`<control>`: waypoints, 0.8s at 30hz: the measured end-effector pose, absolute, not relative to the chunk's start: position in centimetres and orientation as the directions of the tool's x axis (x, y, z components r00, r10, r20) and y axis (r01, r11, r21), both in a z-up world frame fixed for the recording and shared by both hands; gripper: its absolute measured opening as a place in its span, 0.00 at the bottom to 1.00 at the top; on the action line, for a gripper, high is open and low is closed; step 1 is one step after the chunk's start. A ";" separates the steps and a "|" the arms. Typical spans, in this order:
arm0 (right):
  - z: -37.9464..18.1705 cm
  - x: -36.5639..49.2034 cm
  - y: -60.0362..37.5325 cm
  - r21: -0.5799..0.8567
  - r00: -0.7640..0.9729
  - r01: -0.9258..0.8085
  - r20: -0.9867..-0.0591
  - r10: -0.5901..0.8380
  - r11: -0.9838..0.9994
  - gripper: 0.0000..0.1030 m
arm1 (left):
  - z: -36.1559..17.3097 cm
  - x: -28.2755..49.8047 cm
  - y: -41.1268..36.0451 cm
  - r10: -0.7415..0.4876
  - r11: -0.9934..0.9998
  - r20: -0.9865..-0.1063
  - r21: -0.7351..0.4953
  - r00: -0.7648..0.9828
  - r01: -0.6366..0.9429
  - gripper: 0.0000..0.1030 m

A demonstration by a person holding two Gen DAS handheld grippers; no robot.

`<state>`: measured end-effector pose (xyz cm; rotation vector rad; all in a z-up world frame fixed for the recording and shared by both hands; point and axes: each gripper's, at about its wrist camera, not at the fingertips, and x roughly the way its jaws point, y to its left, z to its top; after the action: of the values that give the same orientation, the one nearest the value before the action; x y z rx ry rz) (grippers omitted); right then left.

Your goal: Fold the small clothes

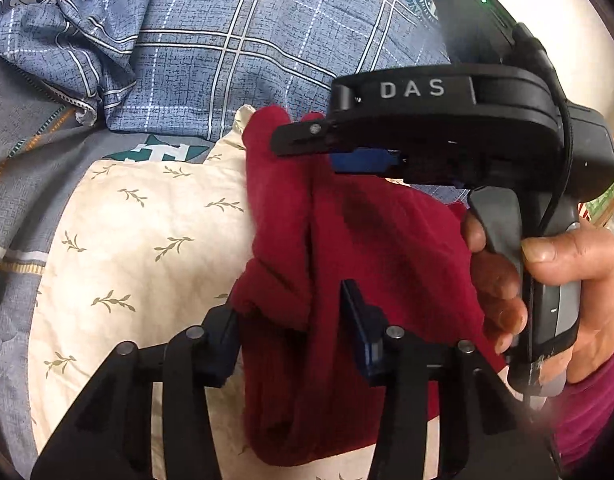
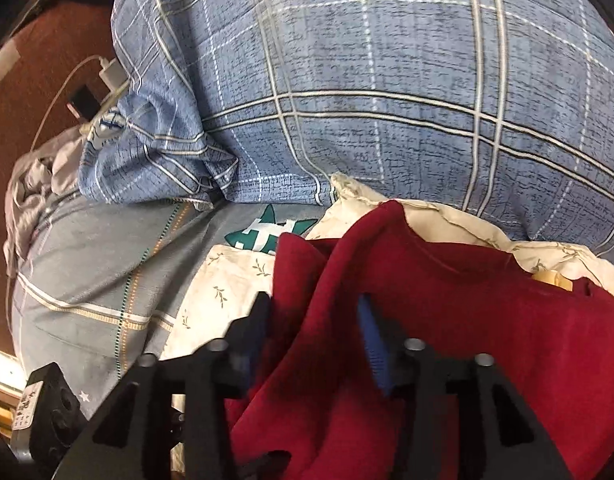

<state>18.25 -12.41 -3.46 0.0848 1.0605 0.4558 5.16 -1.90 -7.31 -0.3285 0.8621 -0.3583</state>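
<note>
A dark red garment [image 1: 347, 264] lies bunched on a cream leaf-print pillow [image 1: 147, 240]. My left gripper [image 1: 293, 312] has its jaws apart, with folds of the red cloth between the fingers. The right gripper [image 1: 335, 140], held in a hand, shows in the left wrist view above the garment's far end, its fingers on the cloth. In the right wrist view my right gripper [image 2: 313, 316] has a fold of the red garment [image 2: 467, 320] running between its two spread fingers. I cannot tell if either gripper pinches the cloth.
A blue plaid quilt [image 2: 387, 100] is heaped behind the pillow. A grey bedsheet [image 2: 87, 272] with stripes lies to the left. A white charger and cable [image 2: 111, 74] sit on a brown surface at the far left.
</note>
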 end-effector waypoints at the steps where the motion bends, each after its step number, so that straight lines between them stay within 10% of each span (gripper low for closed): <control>1: -3.6 18.3 -11.9 0.269 0.402 -0.329 -0.828 0.392 0.905 0.54 | -7.3 5.1 -2.0 -0.432 0.892 -0.675 -0.418 0.598 0.172 0.43; 15: -6.7 20.6 -7.9 0.065 0.374 -0.371 -0.903 0.213 0.926 0.77 | -7.0 4.5 -1.9 -0.417 0.901 -0.686 -0.397 0.597 0.173 0.43; 24: -6.5 19.6 -9.2 0.037 0.453 -0.365 -0.866 0.212 0.930 0.32 | -7.4 4.8 -1.9 -0.411 0.905 -0.691 -0.388 0.594 0.175 0.45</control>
<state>19.57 -9.16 -6.54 -0.1631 1.0428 0.3581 4.78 -1.94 -7.38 -0.2936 0.8720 -0.3463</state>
